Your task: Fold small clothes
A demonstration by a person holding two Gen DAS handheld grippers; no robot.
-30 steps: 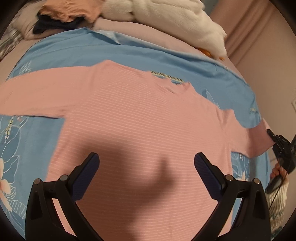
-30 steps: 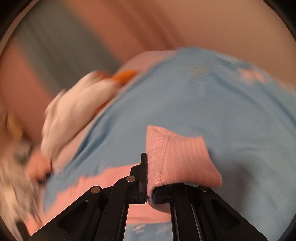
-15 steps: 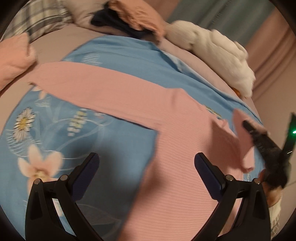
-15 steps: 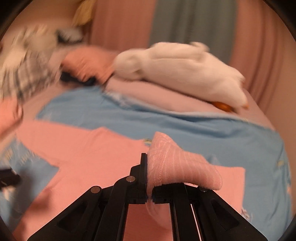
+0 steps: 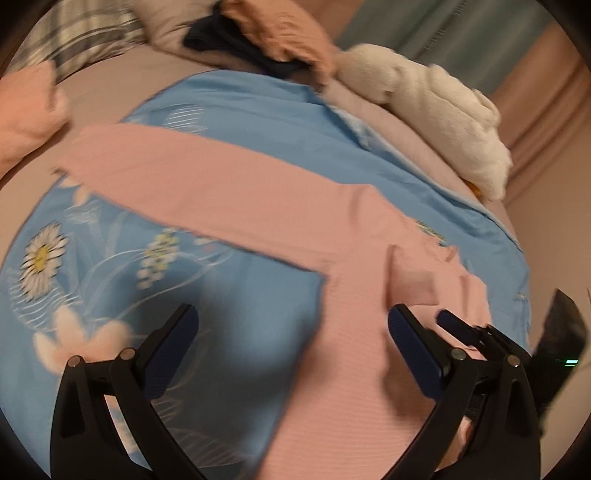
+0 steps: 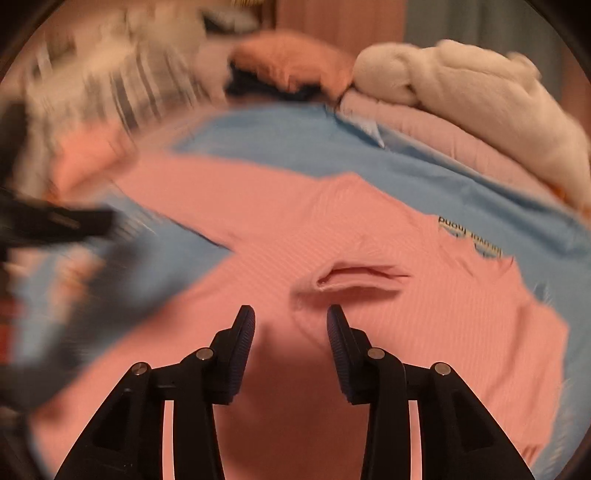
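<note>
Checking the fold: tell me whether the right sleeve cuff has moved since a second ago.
Yes. The cuff has left the right tool, now open, and lies on the pink shirt chest, inward from the blue sheet where it began.

A bed (image 5: 129, 74) fills the room, covered by a blue flowered sheet (image 5: 236, 110). A plaid pillow (image 5: 81, 33) sits at its head. Behind hang a teal curtain (image 5: 443, 33) and pink curtains (image 5: 546, 81). The light is dim and warm.
</note>
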